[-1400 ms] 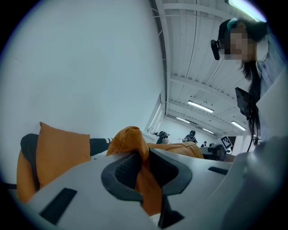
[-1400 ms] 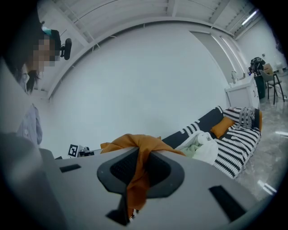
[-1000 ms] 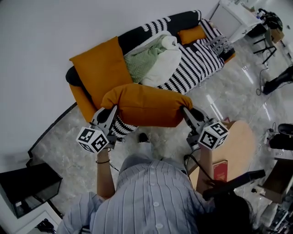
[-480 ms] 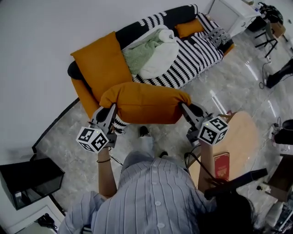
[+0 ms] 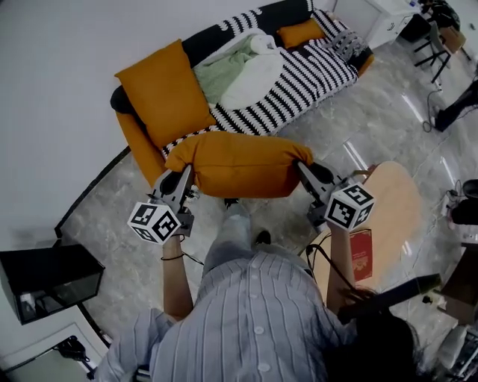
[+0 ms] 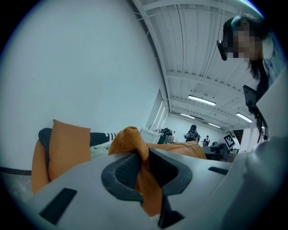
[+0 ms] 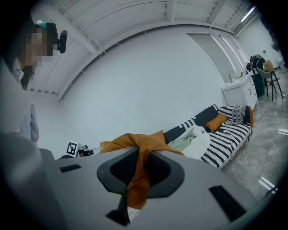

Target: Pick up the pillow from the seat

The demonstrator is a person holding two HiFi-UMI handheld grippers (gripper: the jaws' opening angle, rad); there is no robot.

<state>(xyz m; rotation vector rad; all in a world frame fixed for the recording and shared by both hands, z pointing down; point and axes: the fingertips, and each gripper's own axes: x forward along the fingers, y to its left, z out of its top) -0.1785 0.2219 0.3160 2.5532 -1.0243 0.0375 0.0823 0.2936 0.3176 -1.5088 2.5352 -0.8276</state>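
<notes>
Glossy grey marbled floor below a plain white wall. Against that wall, at the far side, a long sofa under a black-and-white striped cover. Propped upright on its left end, a large square orange cushion. Further right along the seat, a crumpled pale green and white blanket, then a small orange cushion at the far end. Far right, past the sofa, a white cabinet. Near right, a round pale wooden table with a red book by its near edge. Near left, on the floor beside the wall, a black box.

Off the seat and in the air over the floor, just nearer than the sofa: the long plump orange fabric pillow, stretched about level between the two grippers. At its left end, the left gripper, jaws narrow and pinched on a fold of the pillow, orange cloth bunched between the dark ribbed pads and trailing below them. At its right end, the right gripper, jaws drawn tight on a corner of the same pillow, cloth squeezed between the pads. Both marker cubes on the near side, close to the person's striped shirt.

In the left gripper view, beyond the pillow, a bright hall with ceiling strip lights and small distant figures.
</notes>
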